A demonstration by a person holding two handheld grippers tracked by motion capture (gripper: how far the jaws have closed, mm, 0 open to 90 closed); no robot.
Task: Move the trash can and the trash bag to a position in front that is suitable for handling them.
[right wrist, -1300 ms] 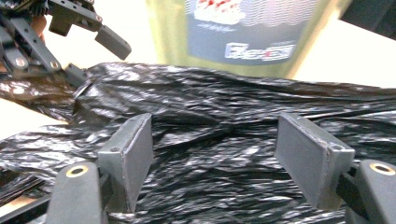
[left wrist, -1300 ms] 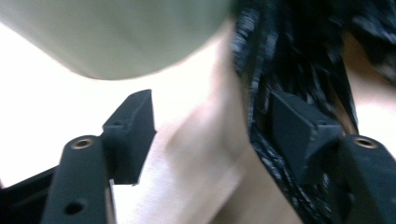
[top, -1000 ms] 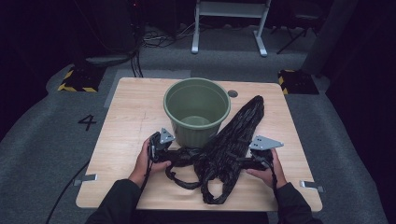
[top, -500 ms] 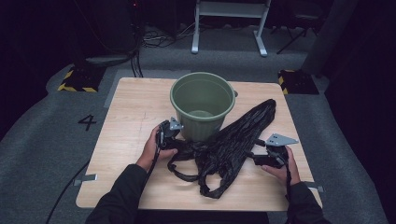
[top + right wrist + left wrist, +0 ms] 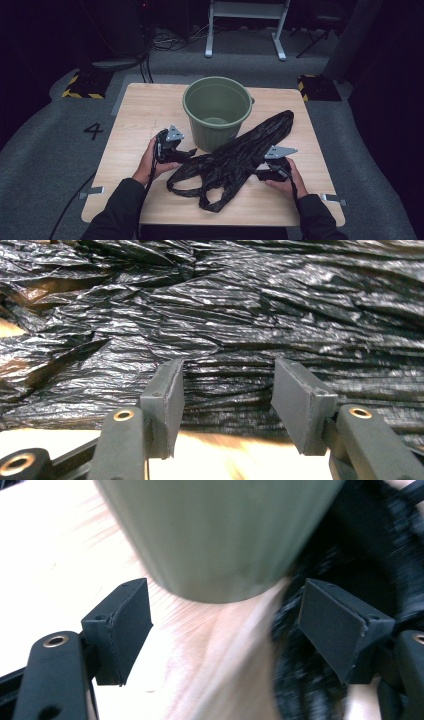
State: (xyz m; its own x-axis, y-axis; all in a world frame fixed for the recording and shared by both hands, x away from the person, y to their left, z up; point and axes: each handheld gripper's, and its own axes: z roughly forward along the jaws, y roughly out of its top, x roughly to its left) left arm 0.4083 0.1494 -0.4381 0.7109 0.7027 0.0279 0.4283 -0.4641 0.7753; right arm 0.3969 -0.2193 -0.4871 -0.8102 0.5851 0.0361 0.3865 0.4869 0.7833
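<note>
My left gripper (image 5: 186, 152) has just been opening: its jaws stand wide over bare table (image 5: 140, 107), with the green bucket (image 5: 218, 111) just beyond them and nothing between. My right gripper (image 5: 256, 174) has just been closing on the black bin bag (image 5: 240, 155), yet its jaws are still apart at the near edge of the crinkled plastic, not pressing it. Compared with a second ago, the bag lies spread lower across the table, right of the bucket. I judge I'm regripping to open the bag.
</note>
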